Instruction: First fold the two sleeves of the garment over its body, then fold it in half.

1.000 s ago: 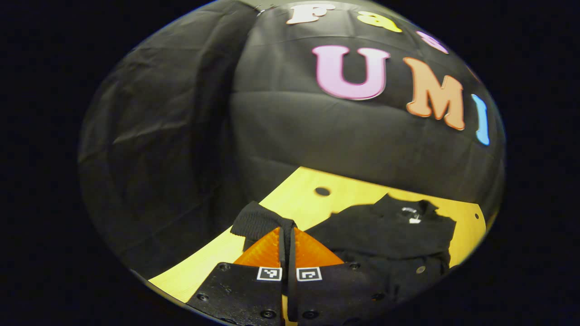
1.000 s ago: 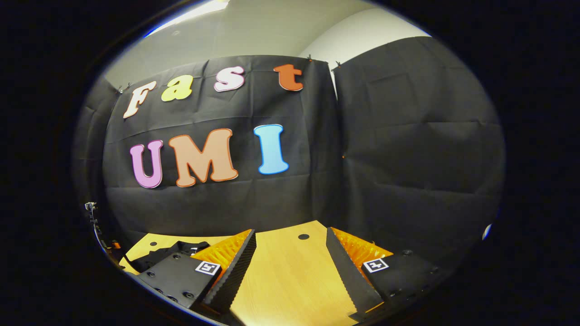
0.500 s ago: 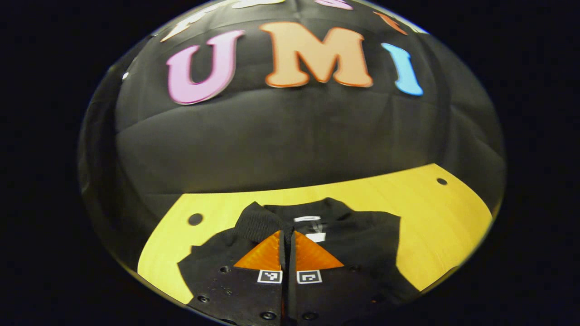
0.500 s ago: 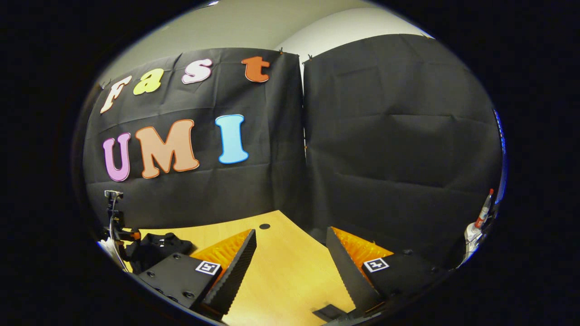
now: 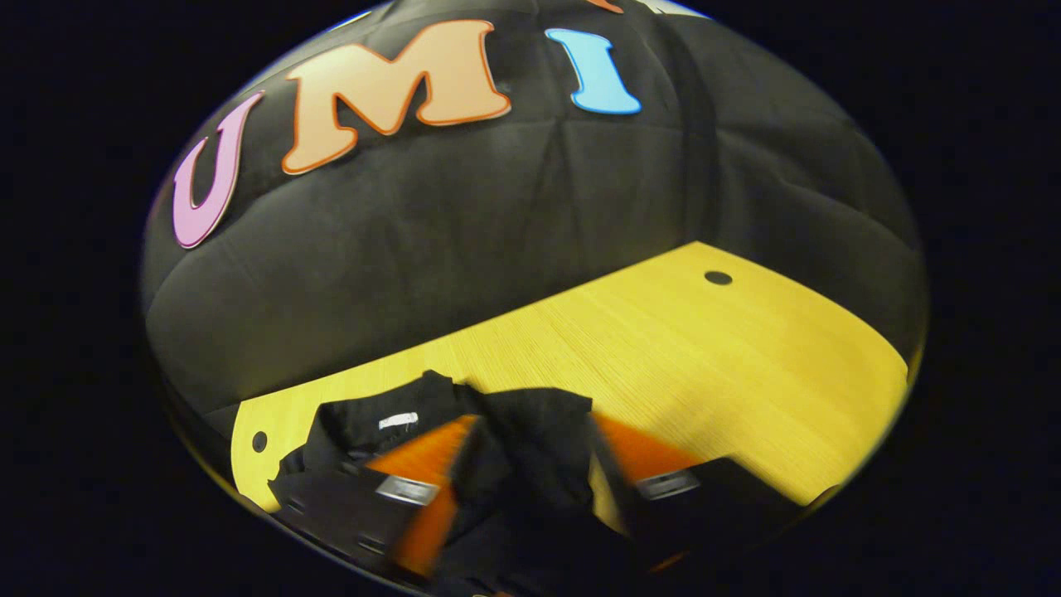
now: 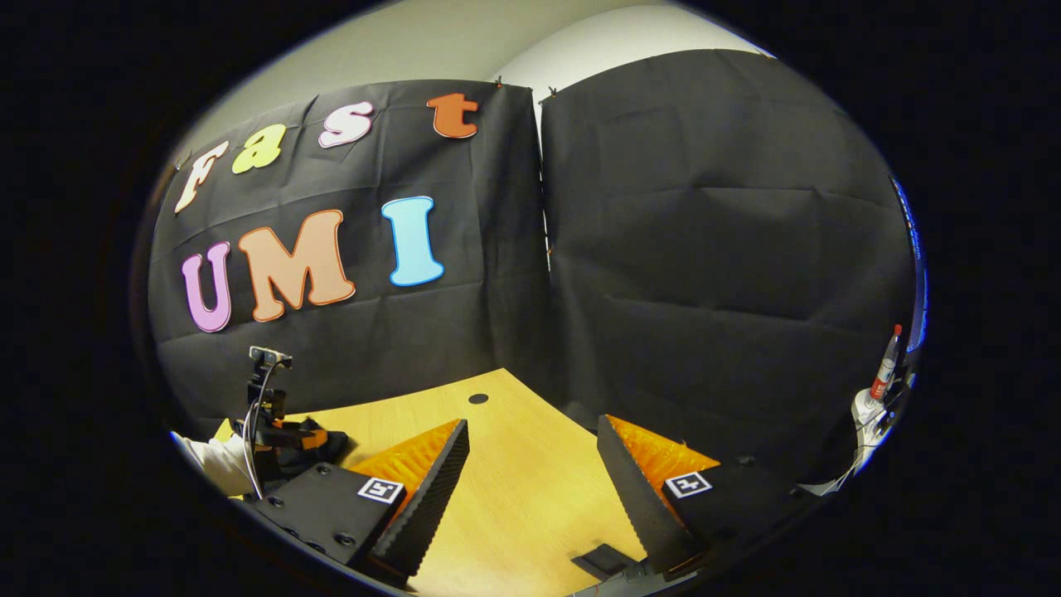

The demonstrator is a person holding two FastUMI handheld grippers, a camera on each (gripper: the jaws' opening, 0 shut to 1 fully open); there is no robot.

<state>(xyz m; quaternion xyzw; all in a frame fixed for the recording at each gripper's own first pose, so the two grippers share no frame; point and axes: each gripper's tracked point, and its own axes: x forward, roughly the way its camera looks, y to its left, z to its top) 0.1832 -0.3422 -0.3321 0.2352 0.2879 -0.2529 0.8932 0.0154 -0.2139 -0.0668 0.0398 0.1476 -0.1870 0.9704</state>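
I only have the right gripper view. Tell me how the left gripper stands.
Observer: In the left gripper view the left gripper is open, jaws well apart, though blurred.
Operator: Report what lies between them.
Observer: Black cloth of the garment lies bunched between them. I cannot tell whether it is a sleeve.
Operator: Give me the collar's position.
Observer: The white neck label shows to the left of that bunch, near the table edge by the booth wall.
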